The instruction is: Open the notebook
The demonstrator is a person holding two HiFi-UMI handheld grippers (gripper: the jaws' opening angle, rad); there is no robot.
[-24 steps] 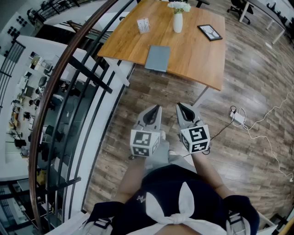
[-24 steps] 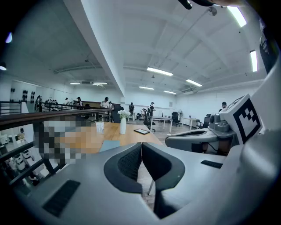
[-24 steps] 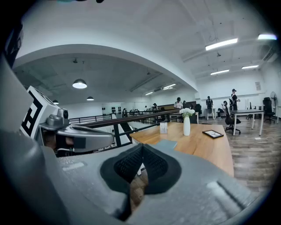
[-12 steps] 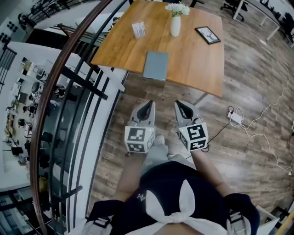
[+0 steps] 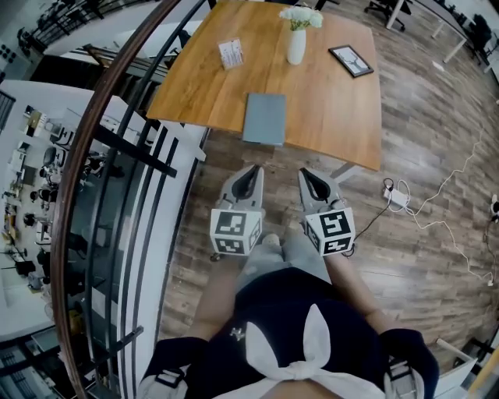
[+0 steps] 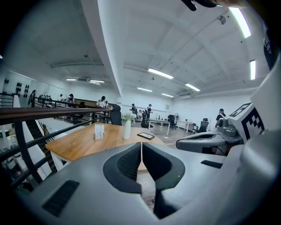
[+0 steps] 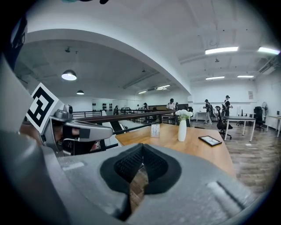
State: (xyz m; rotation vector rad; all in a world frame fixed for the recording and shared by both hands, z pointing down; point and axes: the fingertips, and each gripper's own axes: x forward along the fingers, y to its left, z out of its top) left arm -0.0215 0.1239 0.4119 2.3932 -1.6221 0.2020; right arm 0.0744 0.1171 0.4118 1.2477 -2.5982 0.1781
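The wood-plank floor (image 5: 421, 132) fills most of the head view. On it stands the wooden table (image 5: 327, 101), which sits lower and larger in that view than a second ago, so its near edge is now closer to the jaw tips.

Both tools are held side by side over the floor, short of the table's near edge and touching nothing. The left hand-held gripper (image 5: 251, 173) is clenched, with its two ribbed pads pressed together and nothing between them. The right hand-held gripper (image 5: 306, 176) is also clenched and empty. Its tips meet, and only a sliver of floor shows through the hollow behind them. Both were closed the same way in the earlier pictures.

The grey notebook (image 5: 263, 118) lies flat and closed at the table's near edge, about midway along it, well apart from both tools. Towards the far edge a white vase (image 5: 295, 47) stands upright and holds white flowers (image 5: 301, 14). A dark picture frame (image 5: 351, 60) lies near the right edge, and a small upright card (image 5: 231, 53) stands near the left edge. A white power strip (image 5: 398, 196) with trailing cables lies on the floor beyond the table's near right corner.
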